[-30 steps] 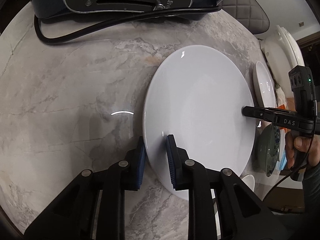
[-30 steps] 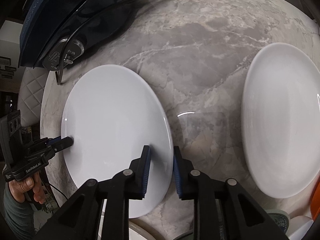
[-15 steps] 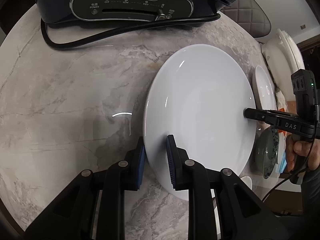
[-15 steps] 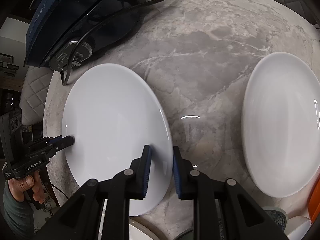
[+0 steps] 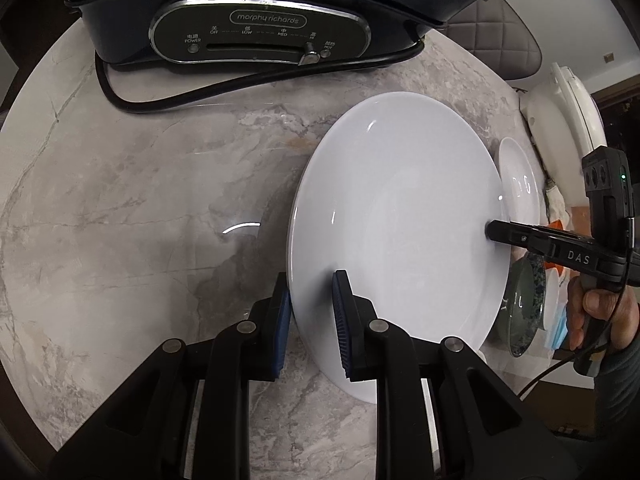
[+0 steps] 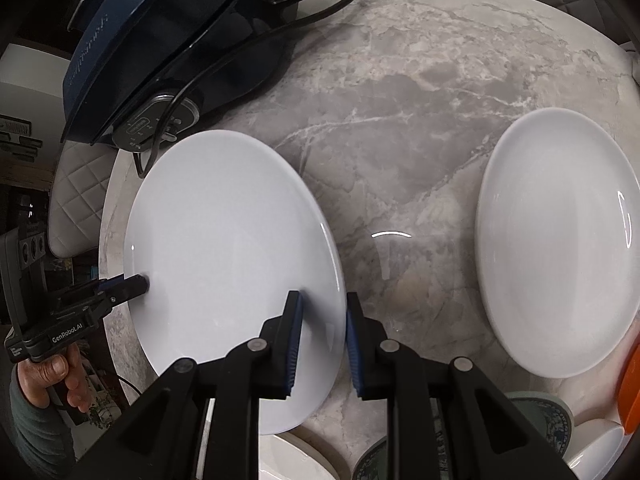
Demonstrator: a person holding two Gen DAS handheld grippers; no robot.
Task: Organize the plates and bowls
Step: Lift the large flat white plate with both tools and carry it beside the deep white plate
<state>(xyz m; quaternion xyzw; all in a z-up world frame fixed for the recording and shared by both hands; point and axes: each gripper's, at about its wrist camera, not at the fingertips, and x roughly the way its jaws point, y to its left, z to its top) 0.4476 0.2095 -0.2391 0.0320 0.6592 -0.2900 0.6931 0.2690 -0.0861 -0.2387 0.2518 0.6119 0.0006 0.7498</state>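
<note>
**A:** Where's the plate?

**B:** The large white plate (image 5: 400, 240) sits over the marble table (image 5: 120, 220), between the two grippers. Its rim is pinched on opposite sides. Whether it is touching the tabletop or raised off it, I can't tell.

**A:** So both grippers have it?

**B:** Yes. The left gripper (image 5: 310, 316) is clamped on the plate's near rim, one blue pad (image 5: 341, 312) on top and the other beneath. In the right wrist view the right gripper (image 6: 322, 334) grips the opposite rim of the same plate (image 6: 232, 264) the same way, a pad on each face.

**A:** Can each camera see the other gripper?

**B:** It can. From the left wrist, the right gripper's black finger presses the plate's far edge, with the right hand (image 5: 596, 312) on its handle. From the right wrist, the left gripper's finger reaches the far edge, with the left hand (image 6: 52, 380) below it.

**A:** What else is around?

**B:** A second white plate (image 6: 560, 240) lies flat on the table, well apart, to the right in the right wrist view. A dark green bowl (image 5: 524, 312) stands just behind the held plate in the left wrist view. At the table's far side is a dark blue electric cooker (image 5: 260, 12), with its black cord (image 5: 160, 102) curling across the marble.
</note>
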